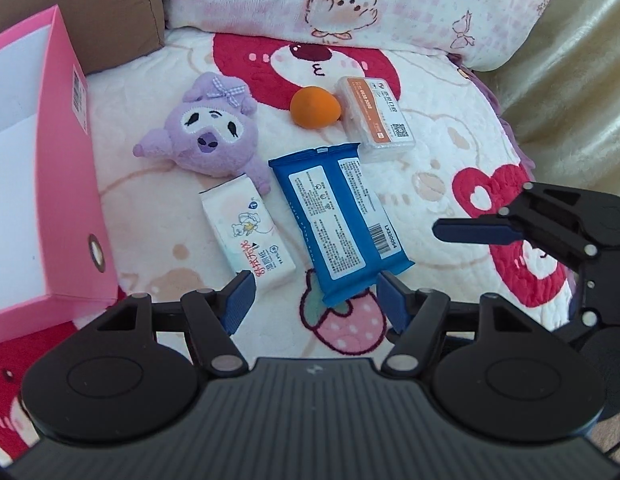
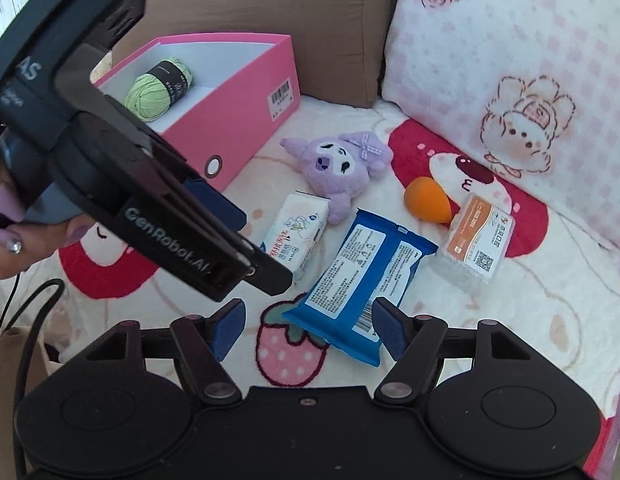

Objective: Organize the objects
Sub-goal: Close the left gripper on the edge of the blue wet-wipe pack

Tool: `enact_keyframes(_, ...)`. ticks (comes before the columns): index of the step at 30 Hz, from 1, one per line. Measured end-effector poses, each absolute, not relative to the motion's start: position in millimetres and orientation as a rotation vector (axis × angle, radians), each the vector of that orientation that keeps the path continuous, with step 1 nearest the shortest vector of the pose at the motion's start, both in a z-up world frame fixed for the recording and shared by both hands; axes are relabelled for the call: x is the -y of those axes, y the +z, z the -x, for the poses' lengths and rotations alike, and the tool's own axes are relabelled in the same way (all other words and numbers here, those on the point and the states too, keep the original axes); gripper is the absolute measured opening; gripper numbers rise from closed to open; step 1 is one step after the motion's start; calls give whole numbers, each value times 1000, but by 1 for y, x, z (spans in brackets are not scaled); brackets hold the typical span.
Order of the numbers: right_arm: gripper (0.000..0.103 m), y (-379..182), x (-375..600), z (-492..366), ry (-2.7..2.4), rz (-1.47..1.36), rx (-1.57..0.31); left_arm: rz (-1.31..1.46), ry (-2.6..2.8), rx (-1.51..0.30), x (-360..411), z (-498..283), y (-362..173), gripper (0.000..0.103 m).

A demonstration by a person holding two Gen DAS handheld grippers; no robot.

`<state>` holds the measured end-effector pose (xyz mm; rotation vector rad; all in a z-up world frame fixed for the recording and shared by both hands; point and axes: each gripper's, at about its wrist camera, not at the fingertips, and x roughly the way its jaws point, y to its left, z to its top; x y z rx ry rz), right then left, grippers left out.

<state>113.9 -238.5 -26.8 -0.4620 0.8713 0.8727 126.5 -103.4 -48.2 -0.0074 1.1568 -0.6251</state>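
Left claw (image 1: 312,300) released, right claw (image 2: 308,326) released above blue wipes pack (image 2: 360,276), pink box (image 2: 238,120) holding green yarn (image 2: 158,88)

A plush white blanket (image 1: 450,136) printed with red bear faces, hearts and a pink strawberry covers the soft surface. Behind it lean a brown cushion (image 2: 310,20) with a white embroidered shape and a pink-checked pillow (image 2: 510,60) printed with a cartoon bunny and roses. A shiny cream fabric (image 1: 570,92) rises at the far right in the left wrist view, and bright, even daylight fills the scene.
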Motion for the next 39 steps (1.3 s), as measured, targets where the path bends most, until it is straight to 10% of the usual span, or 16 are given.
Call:
enact_keyframes(25, 73, -89, 252, -148, 883, 290, -1023, 96, -629, -1174, 117, -122, -90, 46)
enact_keyframes(39, 35, -83, 227, -109, 1040, 376, -1020, 171, -588, -1221, 96, -119, -94, 44)
